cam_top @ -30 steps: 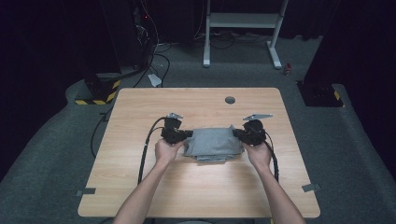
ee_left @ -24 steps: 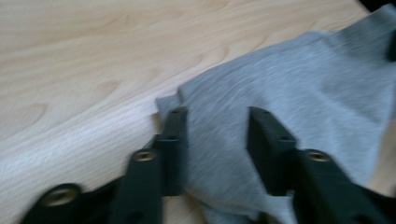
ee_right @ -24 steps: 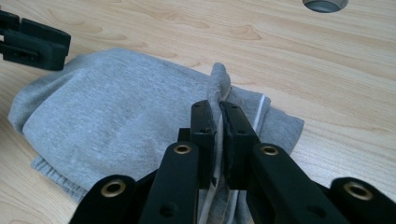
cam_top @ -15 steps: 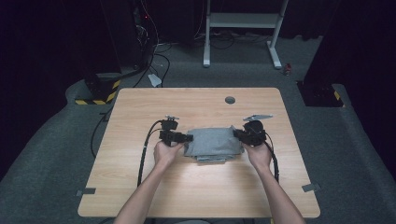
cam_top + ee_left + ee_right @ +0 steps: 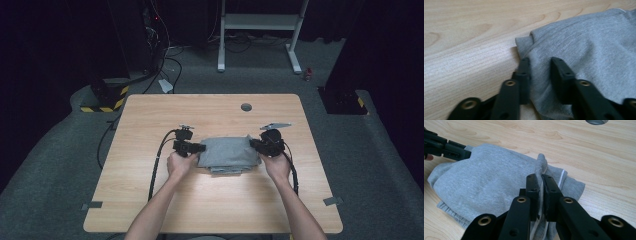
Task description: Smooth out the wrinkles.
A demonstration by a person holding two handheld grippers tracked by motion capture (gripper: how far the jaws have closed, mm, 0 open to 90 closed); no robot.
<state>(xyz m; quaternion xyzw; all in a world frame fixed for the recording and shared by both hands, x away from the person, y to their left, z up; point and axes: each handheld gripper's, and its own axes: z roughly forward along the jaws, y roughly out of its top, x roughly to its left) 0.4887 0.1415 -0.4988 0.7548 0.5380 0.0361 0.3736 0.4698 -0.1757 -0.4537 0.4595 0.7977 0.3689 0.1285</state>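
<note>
Grey folded knit garment at table centre. Right gripper, at its 3 o'clock edge, pinches a fold tight. Left gripper, at 9 o'clock, has just been closing, jaws part-open astride cloth. Close fully before lifting; keep both level.

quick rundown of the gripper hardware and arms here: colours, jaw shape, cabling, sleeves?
Both handheld grippers are black. The left gripper trails a thick black cable; the right gripper carries a grey three-cornered plate on top. Up close, the jaws are flat black bars on slotted linkage arms with brass-coloured rivets. Forearms are bare, no sleeves in view.
</note>
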